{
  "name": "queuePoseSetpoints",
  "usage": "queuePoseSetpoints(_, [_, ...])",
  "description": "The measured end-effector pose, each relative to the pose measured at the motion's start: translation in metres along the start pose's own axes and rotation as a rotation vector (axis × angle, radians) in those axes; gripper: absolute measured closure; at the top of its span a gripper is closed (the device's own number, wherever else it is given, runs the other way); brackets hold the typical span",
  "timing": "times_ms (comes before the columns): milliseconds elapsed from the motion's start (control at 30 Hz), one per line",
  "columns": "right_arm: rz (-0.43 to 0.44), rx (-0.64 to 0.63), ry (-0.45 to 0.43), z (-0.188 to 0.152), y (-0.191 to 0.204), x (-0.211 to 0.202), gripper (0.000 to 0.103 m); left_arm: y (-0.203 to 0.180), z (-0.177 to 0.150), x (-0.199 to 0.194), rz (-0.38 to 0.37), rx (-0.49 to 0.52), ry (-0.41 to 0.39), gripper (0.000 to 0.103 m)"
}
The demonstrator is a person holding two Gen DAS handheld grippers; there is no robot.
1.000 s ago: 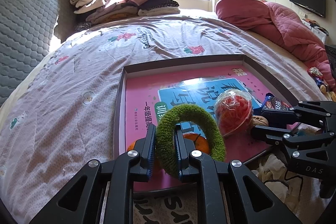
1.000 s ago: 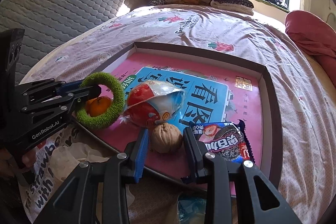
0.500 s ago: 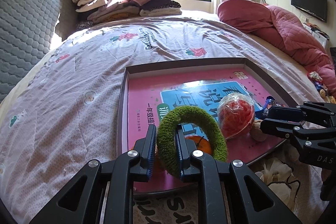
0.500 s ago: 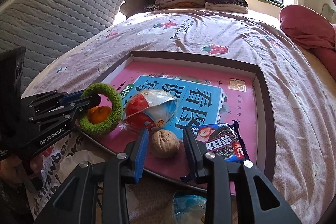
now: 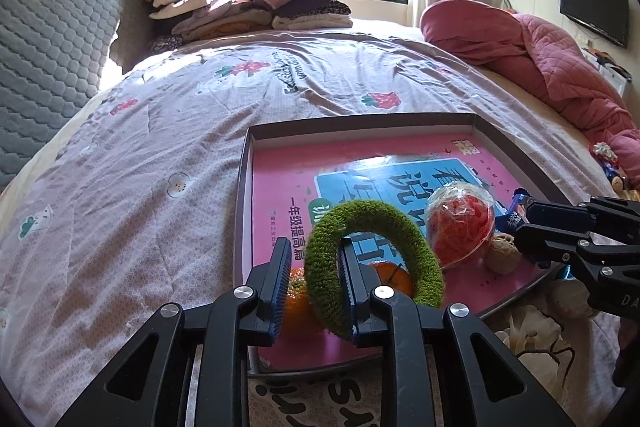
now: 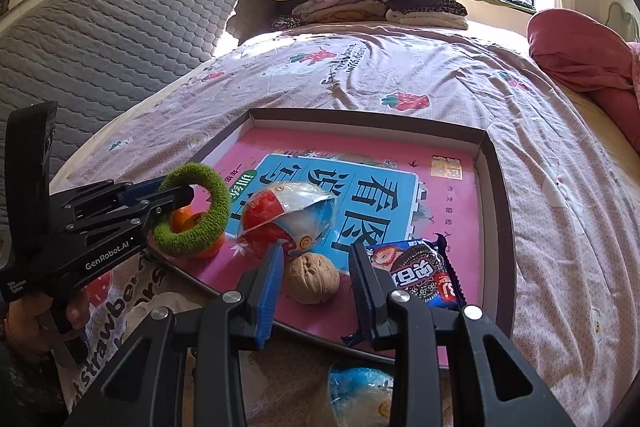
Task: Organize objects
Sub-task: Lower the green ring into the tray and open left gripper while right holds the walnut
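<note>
A shallow brown-rimmed tray (image 5: 362, 121) with a pink and blue book cover inside lies on the bed. My left gripper (image 5: 314, 261) is shut on a fuzzy green ring (image 5: 380, 217), held just above the tray's near left corner over an orange (image 5: 394, 277). The ring (image 6: 196, 215) and orange (image 6: 182, 217) also show in the right wrist view. My right gripper (image 6: 316, 267) is open, its fingers either side of a walnut (image 6: 312, 277) without touching it. A red and white wrapped ball (image 6: 288, 219) and a cookie packet (image 6: 420, 273) lie beside the walnut.
A blue and white wrapped ball (image 6: 360, 395) lies on printed cloth below the tray's near edge. Folded clothes (image 5: 240, 3) are stacked at the head of the bed. A pink quilt (image 5: 532, 67) is heaped at the right. A grey padded headboard (image 5: 44, 55) stands at the left.
Both grippers have drawn back and up a little from the tray. The left one still holds the green ring; the right one stays open around the walnut.
</note>
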State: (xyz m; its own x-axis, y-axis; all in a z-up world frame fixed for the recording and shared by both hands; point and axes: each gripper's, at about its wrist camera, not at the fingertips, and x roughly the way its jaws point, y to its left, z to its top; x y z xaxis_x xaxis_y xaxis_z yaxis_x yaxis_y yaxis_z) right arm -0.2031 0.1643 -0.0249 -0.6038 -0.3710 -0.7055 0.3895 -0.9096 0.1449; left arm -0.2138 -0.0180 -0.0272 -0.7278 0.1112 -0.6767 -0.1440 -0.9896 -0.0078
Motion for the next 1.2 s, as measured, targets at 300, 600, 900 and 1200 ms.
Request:
queuePoseSetpoints(300, [0.01,-0.001,-0.016,0.0032,0.0041,-0.0045,0.069,-0.0015,-0.0006,0.0015,0.005,0.006,0.009,0.065])
queuePoseSetpoints(600, [0.017,0.005,-0.013,0.0019,0.0033,-0.0042,0.069,-0.0011,-0.0001,0.0002,-0.002,0.004,0.004,0.063])
queuePoseSetpoints(900, [0.016,0.014,-0.015,0.0015,0.0018,-0.005,0.069,0.0025,0.0014,-0.0022,-0.006,-0.008,-0.002,0.05])
queuePoseSetpoints(1200, [0.008,0.011,-0.021,0.0015,0.0004,-0.0075,0.069,0.0017,0.0023,-0.0047,-0.007,-0.012,-0.003,0.05])
